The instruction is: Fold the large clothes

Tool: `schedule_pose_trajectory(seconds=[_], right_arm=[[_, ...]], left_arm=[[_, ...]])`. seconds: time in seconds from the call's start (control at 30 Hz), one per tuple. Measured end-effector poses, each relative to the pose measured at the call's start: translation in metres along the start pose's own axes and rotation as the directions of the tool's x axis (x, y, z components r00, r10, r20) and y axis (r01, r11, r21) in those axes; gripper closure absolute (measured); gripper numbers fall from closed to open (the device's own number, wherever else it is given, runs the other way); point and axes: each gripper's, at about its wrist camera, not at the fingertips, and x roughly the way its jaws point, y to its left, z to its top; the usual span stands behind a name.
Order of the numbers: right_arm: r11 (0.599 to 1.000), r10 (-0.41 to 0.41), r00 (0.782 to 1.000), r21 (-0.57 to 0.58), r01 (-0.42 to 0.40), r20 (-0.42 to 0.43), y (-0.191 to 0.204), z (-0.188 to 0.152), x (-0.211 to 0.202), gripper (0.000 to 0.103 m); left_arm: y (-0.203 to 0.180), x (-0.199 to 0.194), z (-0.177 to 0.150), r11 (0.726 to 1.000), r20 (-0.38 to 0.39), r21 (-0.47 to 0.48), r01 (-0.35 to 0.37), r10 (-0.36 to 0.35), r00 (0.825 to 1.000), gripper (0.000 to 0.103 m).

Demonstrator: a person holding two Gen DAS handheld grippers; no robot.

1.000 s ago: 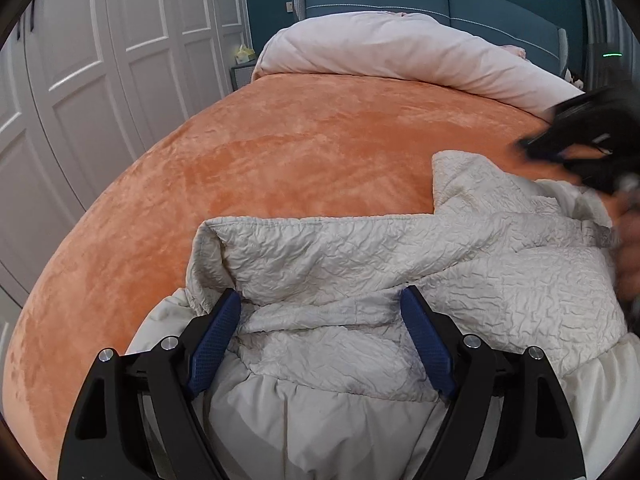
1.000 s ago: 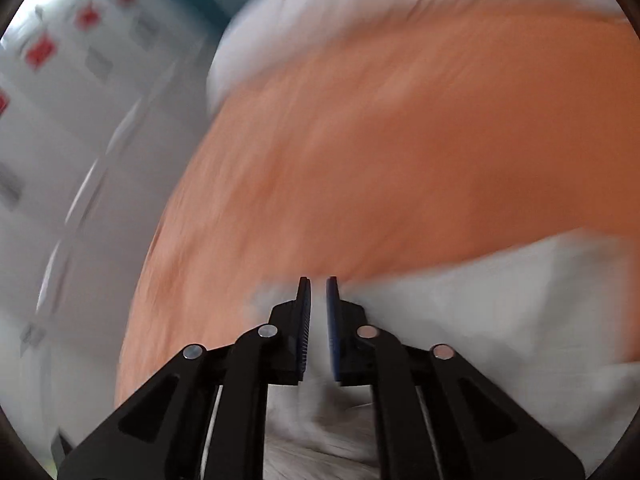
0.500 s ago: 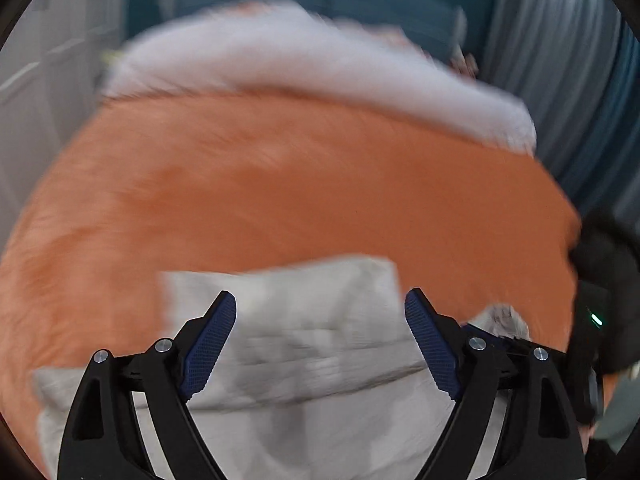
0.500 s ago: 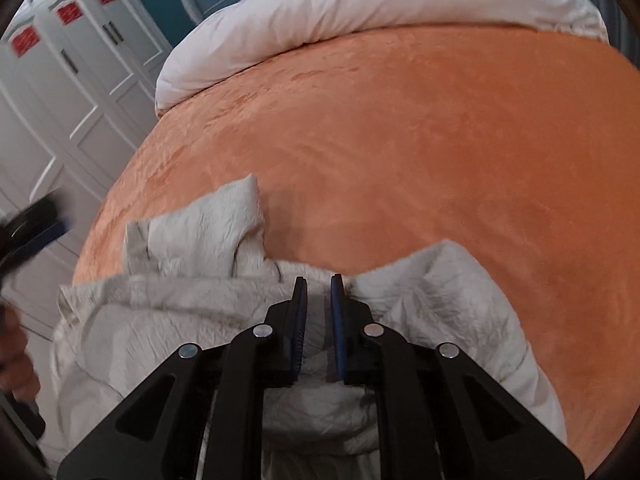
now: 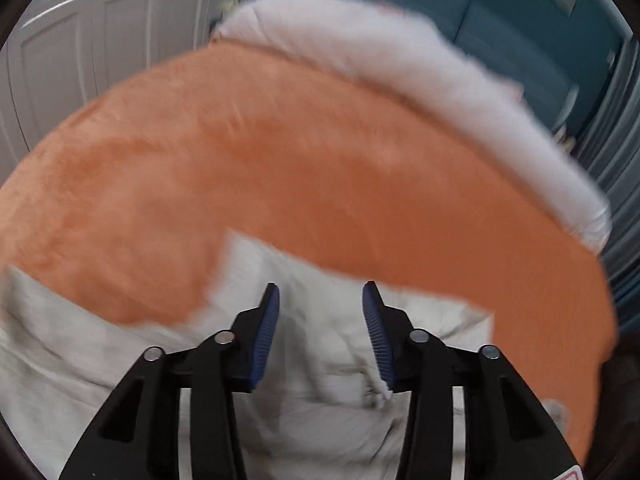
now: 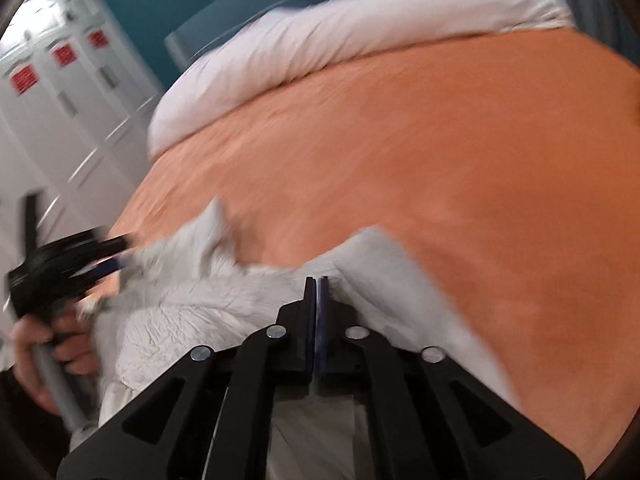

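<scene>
In your left wrist view, the left gripper (image 5: pixel 320 304) stands with its blue-padded fingers (image 5: pixel 266 332) spread apart and nothing between them, above the cream garment (image 5: pixel 320 412), which lies blurred on the orange bedspread (image 5: pixel 320 168) at the near edge of the bed; its lower part is cut off by the frame. In your right wrist view, the right gripper (image 6: pixel 317 292) has its jaws pressed together, but whether any cloth is pinched between them cannot be made out. The white duvet (image 6: pixel 360 32) lies bunched at the far end.
</scene>
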Motion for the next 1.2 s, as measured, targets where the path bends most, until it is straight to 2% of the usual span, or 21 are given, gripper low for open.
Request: schedule_pose_trajectory(seconds=[0.07, 0.13, 0.23, 0.3, 0.4, 0.47, 0.53, 0.63, 0.73, 0.8, 0.9, 0.93, 1.03, 1.2], right_arm=[[0.999, 0.023, 0.999, -0.044, -0.021, 0.038, 0.014, 0.002, -0.023, 0.097], [0.988, 0.095, 0.996, -0.123, -0.094, 0.001, 0.048, 0.001, -0.033, 0.097], [0.945, 0.187, 0.978, -0.254, -0.206, -0.096, 0.110, -0.011, -0.023, 0.097], [0.891, 0.240, 0.957, -0.354, -0.284, -0.165, 0.161, -0.031, -0.015, 0.097], [0.846, 0.232, 0.944, -0.430, -0.315, -0.234, 0.197, -0.061, -0.007, 0.097], [0.841, 0.213, 0.939, -0.438, -0.317, -0.269, 0.200, -0.073, 0.001, 0.097], [0.854, 0.149, 0.952, -0.451, -0.259, -0.266, 0.189, -0.077, 0.010, 0.098], [0.894, 0.133, 0.962, -0.390, -0.220, -0.238, 0.160, -0.063, 0.012, 0.103], [0.946, 0.068, 0.986, -0.305, -0.112, -0.150, 0.111, -0.034, 0.003, 0.102], [0.975, 0.036, 0.993, -0.214, -0.059, -0.112, 0.073, -0.015, 0.007, 0.102], [0.990, -0.041, 0.996, -0.137, 0.030, -0.083, 0.029, -0.001, 0.019, 0.103], [0.993, -0.052, 0.994, -0.114, 0.041, -0.091, 0.015, -0.001, 0.028, 0.103], [1.000, -0.002, 0.994, -0.023, 0.000, -0.110, -0.005, -0.004, 0.044, 0.103], [1.000, 0.006, 0.995, -0.004, -0.007, -0.099, -0.011, -0.014, 0.056, 0.103]], left_arm=[[0.029, -0.046, 0.007, 0.999, 0.069, 0.042, 0.010, -0.013, 0.998, 0.044], [0.052, -0.079, 0.000, 0.994, 0.106, 0.108, -0.023, 0.012, 0.994, 0.040], [0.070, -0.095, -0.021, 0.975, 0.056, 0.214, -0.051, 0.040, 0.998, 0.039], [0.080, -0.097, -0.046, 0.961, 0.023, 0.265, -0.074, 0.071, 0.997, 0.039], [0.104, -0.096, -0.077, 0.970, -0.055, 0.233, -0.066, 0.081, 0.995, 0.039], [0.120, -0.092, -0.086, 0.978, -0.085, 0.198, -0.065, 0.083, 0.993, 0.037], [0.130, -0.084, -0.079, 0.980, -0.072, 0.183, -0.073, 0.087, 0.994, 0.036], [0.129, -0.072, -0.062, 0.982, -0.063, 0.175, -0.065, 0.077, 0.995, 0.032], [0.127, -0.060, -0.037, 0.965, 0.044, 0.187, -0.186, 0.181, 0.983, 0.033], [0.138, -0.044, -0.023, 0.972, 0.032, 0.127, -0.199, 0.196, 0.980, 0.033], [0.155, -0.010, -0.009, 0.969, -0.034, 0.073, -0.235, 0.238, 0.971, 0.033], [0.161, 0.005, -0.008, 0.968, -0.061, 0.059, -0.245, 0.249, 0.967, 0.033], [0.173, 0.034, -0.014, 0.970, -0.140, 0.001, -0.243, 0.241, 0.960, 0.032], [0.163, 0.046, -0.023, 0.944, -0.080, 0.044, -0.328, 0.330, 0.941, 0.028]])
